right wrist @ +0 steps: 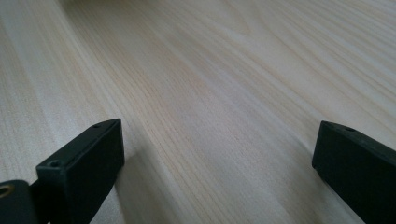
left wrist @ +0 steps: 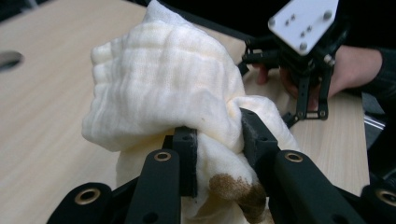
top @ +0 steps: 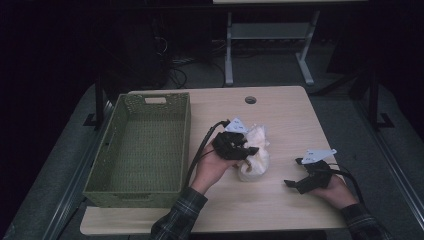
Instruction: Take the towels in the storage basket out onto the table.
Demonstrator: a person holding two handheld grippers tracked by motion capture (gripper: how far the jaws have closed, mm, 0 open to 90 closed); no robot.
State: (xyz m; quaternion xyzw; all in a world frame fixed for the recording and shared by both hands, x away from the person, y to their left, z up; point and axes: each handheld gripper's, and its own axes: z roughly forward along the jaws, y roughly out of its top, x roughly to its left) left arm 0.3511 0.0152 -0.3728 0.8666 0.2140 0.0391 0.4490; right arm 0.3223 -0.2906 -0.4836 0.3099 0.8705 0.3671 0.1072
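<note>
both tongs sit over the light wooden table (top: 280,205): the left gripper (left wrist: 218,149) is clamped on a bunched cream muslin cloth (left wrist: 163,84), its pads sunk into a thick fold, and the right gripper (right wrist: 215,163) rests low over bare wood with its jaws wide apart and nothing between them. the cloth (top: 255,152) is near the middle of the table, just right of the green woven basket (top: 112,165), which holds nothing; whether the cloth's lower folds touch the wood i cannot tell. it looks light, soft and limp, so it should sag and trail from any pinch rather than keep its shape. a bite across several layers, as now, seems safer than one on a single edge. a brown stain (left wrist: 236,186) marks the fold nearest the jaws (soiled, likely a wiping rag). the right gripper (top: 306,181), well apart from the cloth, could catch a hanging corner if it drags.
</note>
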